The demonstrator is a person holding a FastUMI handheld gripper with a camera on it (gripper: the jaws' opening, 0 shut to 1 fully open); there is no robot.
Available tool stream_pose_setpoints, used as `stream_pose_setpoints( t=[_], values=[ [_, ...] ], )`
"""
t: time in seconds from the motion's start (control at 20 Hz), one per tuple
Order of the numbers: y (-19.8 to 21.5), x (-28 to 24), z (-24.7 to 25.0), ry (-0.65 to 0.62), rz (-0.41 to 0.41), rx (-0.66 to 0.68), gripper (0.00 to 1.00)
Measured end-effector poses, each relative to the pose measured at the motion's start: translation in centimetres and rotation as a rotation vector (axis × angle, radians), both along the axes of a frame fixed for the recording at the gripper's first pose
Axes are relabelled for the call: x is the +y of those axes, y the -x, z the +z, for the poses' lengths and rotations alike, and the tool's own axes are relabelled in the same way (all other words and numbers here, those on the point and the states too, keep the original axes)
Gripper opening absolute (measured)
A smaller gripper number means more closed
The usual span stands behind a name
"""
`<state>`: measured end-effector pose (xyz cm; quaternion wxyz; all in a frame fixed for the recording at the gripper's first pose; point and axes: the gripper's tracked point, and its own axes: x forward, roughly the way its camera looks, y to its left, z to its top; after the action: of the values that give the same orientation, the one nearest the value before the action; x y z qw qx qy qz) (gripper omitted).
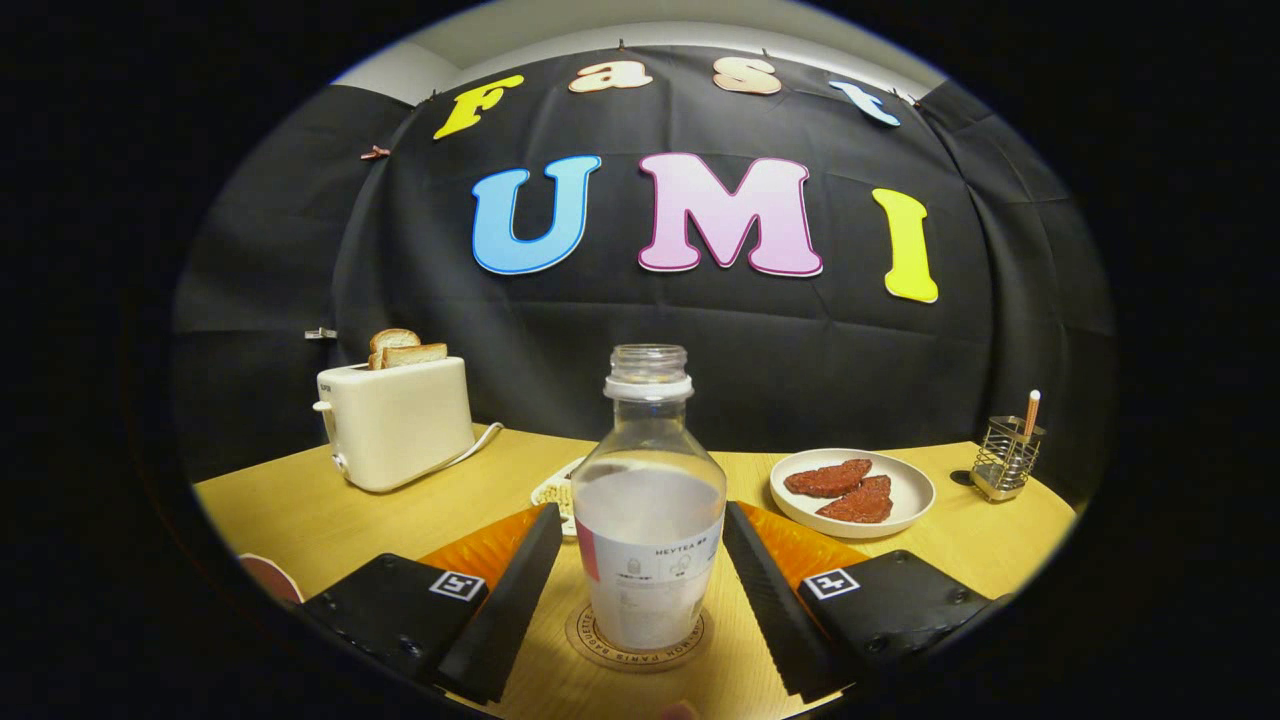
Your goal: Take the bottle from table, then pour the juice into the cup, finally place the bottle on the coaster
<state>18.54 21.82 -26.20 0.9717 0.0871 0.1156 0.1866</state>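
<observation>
A clear plastic bottle [648,500], uncapped and about half full of milky white juice, stands upright on a round cork coaster [590,640] on the wooden table [300,510]. My gripper [642,512] is open, one finger on each side of the bottle. A narrow gap shows between each finger and the bottle's lower body; the right fingertip sits very close to its shoulder. A white patterned object [556,492] peeks out behind the bottle on the left, mostly hidden. A pinkish rounded thing [270,578] shows beside the left finger.
A cream toaster [395,425] with two bread slices stands at the back left, its cord trailing along the table. A white plate [905,485] with two reddish meat pieces lies beyond the right finger. A wire holder [1005,458] stands far right.
</observation>
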Motion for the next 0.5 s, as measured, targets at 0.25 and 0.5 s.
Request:
stream_pose_setpoints(
  t=[0.25,0.5],
  values=[
    [1.1,-1.5,2.0,0.022,0.009,-0.024,0.99],
    [4.3,-4.1,5.6,0.042,-0.002,-0.036,0.98]
  ],
)
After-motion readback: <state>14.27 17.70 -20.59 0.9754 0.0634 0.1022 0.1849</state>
